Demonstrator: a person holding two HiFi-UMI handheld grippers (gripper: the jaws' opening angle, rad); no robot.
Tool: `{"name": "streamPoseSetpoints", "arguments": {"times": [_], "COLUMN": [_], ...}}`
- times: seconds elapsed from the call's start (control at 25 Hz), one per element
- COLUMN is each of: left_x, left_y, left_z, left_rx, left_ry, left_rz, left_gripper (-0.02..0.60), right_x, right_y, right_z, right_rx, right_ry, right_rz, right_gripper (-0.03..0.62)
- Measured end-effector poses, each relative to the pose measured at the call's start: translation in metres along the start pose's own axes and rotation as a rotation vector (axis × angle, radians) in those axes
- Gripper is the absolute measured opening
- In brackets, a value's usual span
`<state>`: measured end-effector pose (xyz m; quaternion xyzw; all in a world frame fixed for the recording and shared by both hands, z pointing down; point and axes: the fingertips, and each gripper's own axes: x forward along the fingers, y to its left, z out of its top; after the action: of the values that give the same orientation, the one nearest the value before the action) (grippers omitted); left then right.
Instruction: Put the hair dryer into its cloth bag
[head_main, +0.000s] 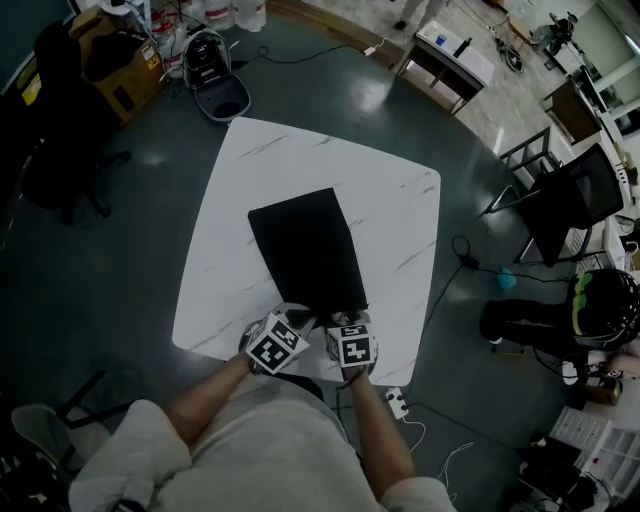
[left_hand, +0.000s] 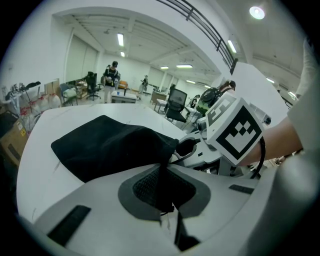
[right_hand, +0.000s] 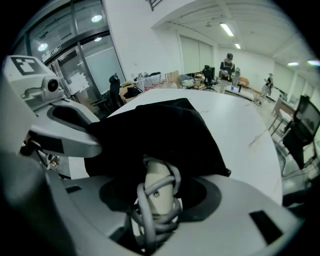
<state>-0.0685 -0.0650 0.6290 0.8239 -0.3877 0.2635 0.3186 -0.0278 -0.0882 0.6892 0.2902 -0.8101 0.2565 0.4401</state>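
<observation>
The right claw (right_hand: 159, 196) stands wide and clamps the pale handle of the hair dryer (right_hand: 156, 181). The grey cord (right_hand: 144, 216) is wound in loops round that handle between the pads. The left claw (left_hand: 165, 192) is pressed together on a fold of black fabric. This is the near lip of the cloth bag (left_hand: 107, 147), pinched up off the counter (head_main: 400, 215).

The two claws sit just beside each other at the near end of the bag, the left one on the left of the mouth and the right one at the mouth itself. From there the bag lies flat on the white counter, its long axis running away from the claws toward the far left.

The hair dryer points along the right claw, straight at the bag. Only its handle shows. Its head is lost behind the black cloth, so it is probably inside the mouth already. The coming push seems to depend on keeping the dryer's length in line with the bag's. The right hand would do the driving while the left holds the lip.

The head view gives the bag's whole outline and lie but nothing of the dryer, which the claws cover. Only the right gripper view shows the handle and cord. Only the left gripper view shows the pinch on the fabric, with the right claw close on its right.
</observation>
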Motion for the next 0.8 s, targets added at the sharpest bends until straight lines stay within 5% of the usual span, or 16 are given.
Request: {"name": "streamPoseSetpoints", "arguments": {"times": [0.8], "left_x": [0.013], "left_y": [-0.002], "left_z": [-0.007], "left_rx": [0.002], "left_ry": [0.041], "left_rz": [-0.013], "left_gripper": [0.014], "right_x": [-0.003], "right_y": [-0.009], "right_z": [-0.017], "right_rx": [-0.129], "right_ry": [-0.080], "right_rz": [-0.070], "right_gripper": [0.263]}}
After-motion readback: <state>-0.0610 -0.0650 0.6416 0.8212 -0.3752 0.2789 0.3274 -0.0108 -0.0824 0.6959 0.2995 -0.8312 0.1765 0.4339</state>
